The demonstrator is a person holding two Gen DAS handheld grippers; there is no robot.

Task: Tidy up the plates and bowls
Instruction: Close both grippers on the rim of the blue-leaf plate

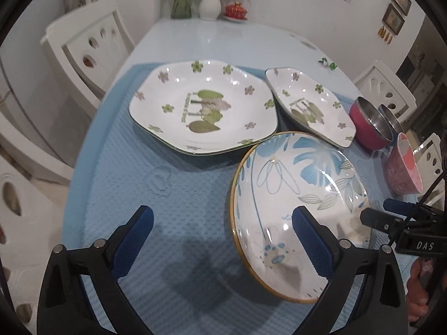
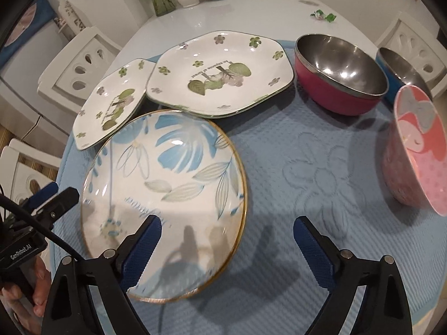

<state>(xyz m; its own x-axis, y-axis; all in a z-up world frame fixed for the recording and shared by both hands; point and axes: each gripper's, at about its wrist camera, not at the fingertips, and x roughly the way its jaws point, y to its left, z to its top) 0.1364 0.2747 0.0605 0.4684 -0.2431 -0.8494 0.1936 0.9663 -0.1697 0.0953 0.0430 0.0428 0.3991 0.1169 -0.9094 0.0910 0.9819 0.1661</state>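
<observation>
A round blue-leaf plate (image 1: 296,195) (image 2: 167,184) lies on the blue mat, in front of two hexagonal green-flower plates (image 1: 204,111) (image 1: 310,106) (image 2: 223,75) (image 2: 111,103). A red steel bowl (image 2: 338,75) (image 1: 371,125), a blue steel bowl (image 2: 402,69) and a pink patterned bowl (image 2: 416,153) (image 1: 405,164) stand at the right. My left gripper (image 1: 223,240) is open, its right finger above the round plate's near part. My right gripper (image 2: 226,245) is open, its left finger over that plate's near edge. Neither holds anything.
The blue mat (image 1: 167,184) covers the near end of a light blue table (image 1: 212,42). Vases (image 1: 209,2) and a red lidded cup (image 1: 237,9) stand at the far end. White chairs (image 1: 89,44) (image 2: 410,44) flank the table.
</observation>
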